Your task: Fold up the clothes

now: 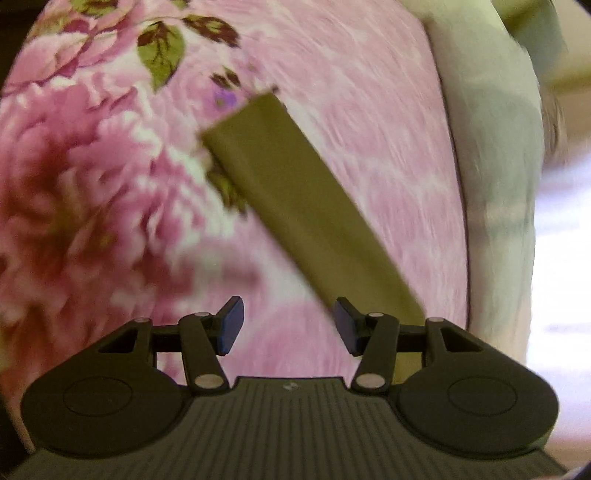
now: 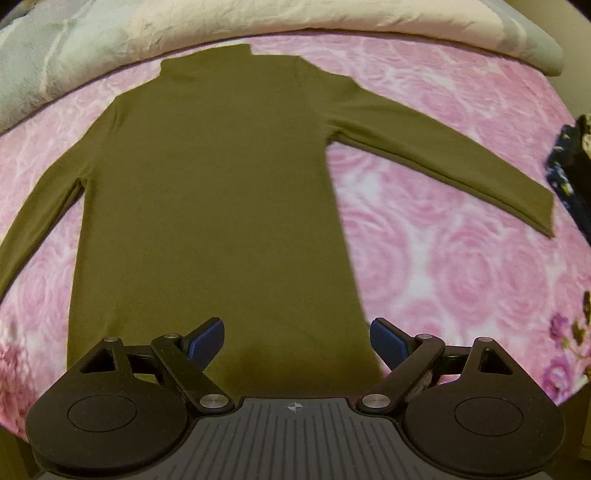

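**Olive top laid flat, no fold made yet**

Blue-padded fingers of the right claw (image 2: pixel 297 341) hang nearest the lens, spread wide with nothing between them, poised over the bottom hem of the olive long-sleeved top (image 2: pixel 221 206). That hem sits just beyond the fingertips, roughly centred in the gap, though the pads do not appear to touch the cloth.

The top lies flat and face-up on the bed (image 2: pixel 461 258), its collar towards the far edge where a pale rumpled blanket (image 2: pixel 258 18) is bunched, its hem towards the near edge. Both sleeves are spread outward: one sleeve (image 2: pixel 443 158) slants towards the bed's right side, its cuff close to a dark patterned item (image 2: pixel 569 177) at that edge; the other runs down towards the left side.

In the left wrist view, the left claw (image 1: pixel 288 326) is also open and empty. The other sleeve (image 1: pixel 295 206) runs diagonally away from it, passing close beside the right-hand finger, with the cuff end lying well ahead on the pink floral cover (image 1: pixel 92 184). This view is blurred, so whether a finger brushes the sleeve I cannot tell.

As for progress, the garment looks smoothed and spread out, ready for folding. No sleeve is turned in and the body is not doubled, so all of the folding seems left to do.
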A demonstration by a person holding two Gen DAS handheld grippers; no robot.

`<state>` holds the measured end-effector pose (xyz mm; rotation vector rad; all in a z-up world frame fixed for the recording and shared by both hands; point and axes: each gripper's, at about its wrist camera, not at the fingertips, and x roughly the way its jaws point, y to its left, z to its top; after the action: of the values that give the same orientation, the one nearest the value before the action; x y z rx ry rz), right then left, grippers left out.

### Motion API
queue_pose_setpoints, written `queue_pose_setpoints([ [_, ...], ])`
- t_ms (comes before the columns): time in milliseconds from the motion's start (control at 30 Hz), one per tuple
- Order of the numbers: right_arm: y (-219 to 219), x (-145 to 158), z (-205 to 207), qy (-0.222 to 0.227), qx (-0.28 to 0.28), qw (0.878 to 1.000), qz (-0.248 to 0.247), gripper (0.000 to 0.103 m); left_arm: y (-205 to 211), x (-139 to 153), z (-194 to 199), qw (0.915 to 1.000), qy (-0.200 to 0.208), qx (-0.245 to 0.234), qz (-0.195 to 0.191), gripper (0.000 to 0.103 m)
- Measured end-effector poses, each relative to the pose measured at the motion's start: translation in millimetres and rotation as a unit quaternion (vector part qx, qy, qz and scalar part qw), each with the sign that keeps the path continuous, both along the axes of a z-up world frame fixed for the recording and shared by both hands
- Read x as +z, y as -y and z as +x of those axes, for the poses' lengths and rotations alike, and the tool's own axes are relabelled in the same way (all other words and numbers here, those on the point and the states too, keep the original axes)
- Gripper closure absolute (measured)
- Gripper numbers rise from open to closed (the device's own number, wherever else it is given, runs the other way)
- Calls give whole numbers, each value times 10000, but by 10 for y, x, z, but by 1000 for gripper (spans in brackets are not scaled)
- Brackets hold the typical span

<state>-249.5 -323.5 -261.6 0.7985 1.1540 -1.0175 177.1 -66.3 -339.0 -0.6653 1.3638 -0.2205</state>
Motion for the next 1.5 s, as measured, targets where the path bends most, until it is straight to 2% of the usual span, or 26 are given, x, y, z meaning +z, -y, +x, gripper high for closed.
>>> queue_pose_setpoints([
  [100, 67, -206, 189, -224, 5, 9997, 1, 14, -25, -216, 189, 9997, 23, 237, 33, 56],
  [200, 132, -391, 252, -326, -79, 9994, 49, 14, -68, -381, 273, 9987, 74, 495, 12, 62],
  [267, 165, -480, 264, -399, -140, 9991, 103, 14, -79, -443, 291, 9978, 183, 635, -51, 63],
  [433, 237, -606, 258, -473, -194, 9985, 181, 14, 40, -471, 303, 9962, 634, 590, 43, 66],
  [467, 258, -626, 256, -473, -187, 9985, 191, 14, 73, -472, 310, 9958, 688, 602, 74, 71],
  [567, 334, -679, 255, -439, -128, 9987, 204, 14, 156, -499, 342, 9954, 744, 600, 37, 101],
  [667, 427, -687, 209, -357, -60, 9993, 135, 14, 248, -437, 344, 9940, 914, 594, 3, 102],
  [767, 549, -669, 89, -284, -45, 9996, 19, 14, 449, -107, 269, 9870, 1558, 374, -107, 102],
  [867, 691, -651, -131, -296, -176, 9994, -93, 14, 895, 371, 10, 9694, 2355, -391, -565, 102],
  [933, 787, -629, -303, -279, -336, 9989, -159, 14, 1267, 686, -274, 9478, 2816, -1075, -1039, 102],
  [967, 834, -610, -390, -250, -429, 9986, -202, 14, 1477, 833, -511, 9312, 3022, -1532, -1343, 102],
  [1000, 882, -590, -478, -219, -524, 9981, -247, 14, 1687, 979, -748, 9111, 3217, -1984, -1643, 102],
  [1067, 955, -547, -607, -170, -646, 9972, -330, 14, 2071, 1170, -1276, 8652, 3415, -2949, -2186, 100],
  [1100, 997, -528, -664, -144, -670, 9970, -359, 14, 2245, 1182, -1561, 8437, 3363, -3462, -2350, 95],
  [1133, 1040, -509, -719, -118, -688, 9968, -386, 14, 2416, 1146, -1861, 8230, 3252, -3984, -2412, 93],
  [1167, 1076, -489, -769, -65, -733, 9964, -421, 14, 2556, 1082, -2120, 8047, 3127, -4443, -2392, 83],
  [1200, 1111, -469, -818, -8, -782, 9959, -457, 14, 2653, 977, -2321, 7921, 2989, -4818, -2260, 66],
  [1233, 1143, -454, -862, 58, -822, 9954, -494, 14, 2732, 854, -2508, 7794, 2872, -5169, -2069, 65],
  [1267, 1169, -443, -906, 129, -867, 9947, -532, 14, 2769, 715, -2647, 7707, 2810, -5432, -1788, 67],
  [1300, 1195, -433, -951, 199, -912, 9940, -570, 14, 2766, 581, -2723, 7689, 2763, -5579, -1460, 68],
  [1333, 1214, -423, -978, 277, -946, 9934, -591, 14, 2733, 453, -2739, 7717, 2694, -5648, -1136, 68],
  [1433, 1281, -455, -1079, 792, -1099, 9892, -561, 14, 2524, 233, -2566, 7916, 2537, -5542, -439, 69],
  [1500, 1329, -525, -1140, 1443, -1339, 9798, -363, 15, 2411, 165, -2376, 7969, 2581, -5462, 43, 69],
])
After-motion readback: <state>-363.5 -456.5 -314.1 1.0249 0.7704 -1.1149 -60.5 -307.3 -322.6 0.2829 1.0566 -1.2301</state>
